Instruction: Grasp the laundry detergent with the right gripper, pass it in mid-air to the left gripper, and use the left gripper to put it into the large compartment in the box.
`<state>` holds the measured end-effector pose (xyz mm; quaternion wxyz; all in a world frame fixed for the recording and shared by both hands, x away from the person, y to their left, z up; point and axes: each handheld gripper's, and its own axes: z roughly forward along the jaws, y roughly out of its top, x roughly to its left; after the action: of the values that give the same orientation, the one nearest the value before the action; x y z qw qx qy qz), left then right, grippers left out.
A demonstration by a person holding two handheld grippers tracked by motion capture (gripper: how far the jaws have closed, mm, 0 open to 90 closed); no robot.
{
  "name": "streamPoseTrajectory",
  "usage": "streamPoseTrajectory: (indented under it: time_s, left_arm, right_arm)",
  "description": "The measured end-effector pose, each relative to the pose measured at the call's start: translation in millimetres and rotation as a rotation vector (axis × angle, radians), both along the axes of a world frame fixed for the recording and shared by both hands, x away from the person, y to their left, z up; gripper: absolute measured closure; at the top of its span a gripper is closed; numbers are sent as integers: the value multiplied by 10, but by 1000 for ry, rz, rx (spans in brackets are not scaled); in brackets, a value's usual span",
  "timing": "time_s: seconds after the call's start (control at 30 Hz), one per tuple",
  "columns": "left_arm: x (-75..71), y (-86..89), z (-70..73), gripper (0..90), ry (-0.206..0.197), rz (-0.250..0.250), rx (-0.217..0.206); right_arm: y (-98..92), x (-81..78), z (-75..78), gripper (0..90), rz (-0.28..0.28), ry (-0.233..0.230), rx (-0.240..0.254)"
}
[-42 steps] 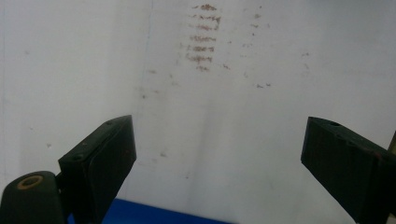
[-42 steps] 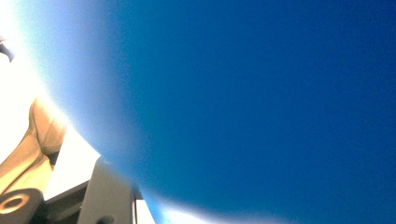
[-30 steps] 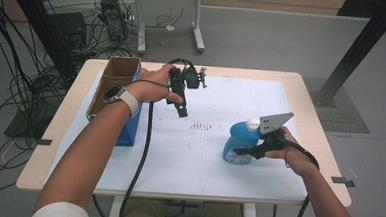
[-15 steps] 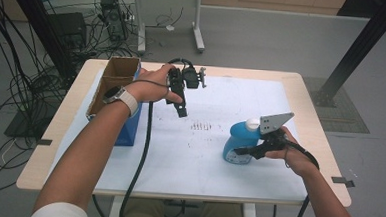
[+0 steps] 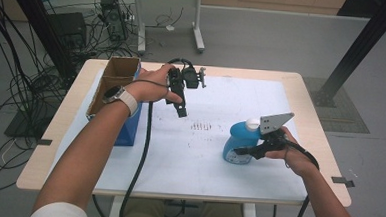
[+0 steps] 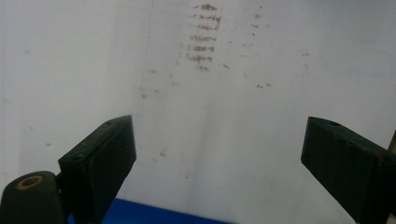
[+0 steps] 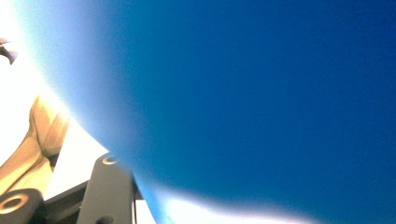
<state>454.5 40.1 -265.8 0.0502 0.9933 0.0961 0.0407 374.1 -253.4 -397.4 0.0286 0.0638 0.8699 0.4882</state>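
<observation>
A blue bottle (image 5: 238, 141) with a white cap (image 5: 252, 124) stands upright on the white sheet at the right of the table. My right gripper (image 5: 240, 152) is shut on the bottle's lower body, coming in from the right. In the right gripper view the bottle (image 7: 261, 93) is a close blue blur, and one black finger (image 7: 108, 186) shows at the bottom left. My left gripper (image 5: 181, 111) hangs in the air above the back left of the sheet, pointing down. It is open, with only the white sheet (image 6: 219, 116) showing between its jaws.
An open cardboard box (image 5: 117, 77) stands at the table's left edge against a blue box (image 5: 129, 130). A small black device (image 5: 193, 77) sits at the back edge. Faint reddish marks (image 5: 204, 125) dot the sheet's middle. A black cable (image 5: 141, 156) trails from the left gripper toward the front edge.
</observation>
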Motion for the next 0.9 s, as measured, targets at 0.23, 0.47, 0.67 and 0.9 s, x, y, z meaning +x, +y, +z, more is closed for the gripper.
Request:
streamPoseTrajectory:
  time_s: [0.23, 0.47, 0.67, 0.9]
  left_arm:
    - [-1, 6, 2, 106, -1, 0, 2]
    - [3, 19, 12, 110, 2, 7, 0]
    - [5, 34, 23, 108, 0, 13, -2]
    - [-29, 50, 57, 101, -6, 11, 1]
  right_arm:
    - [-1, 0, -2, 438, 1, -2, 1]
    - [2, -3, 4, 438, -1, 2, -4]
    - [5, -2, 6, 438, -2, 2, -6]
    - [7, -2, 11, 438, -4, 8, -8]
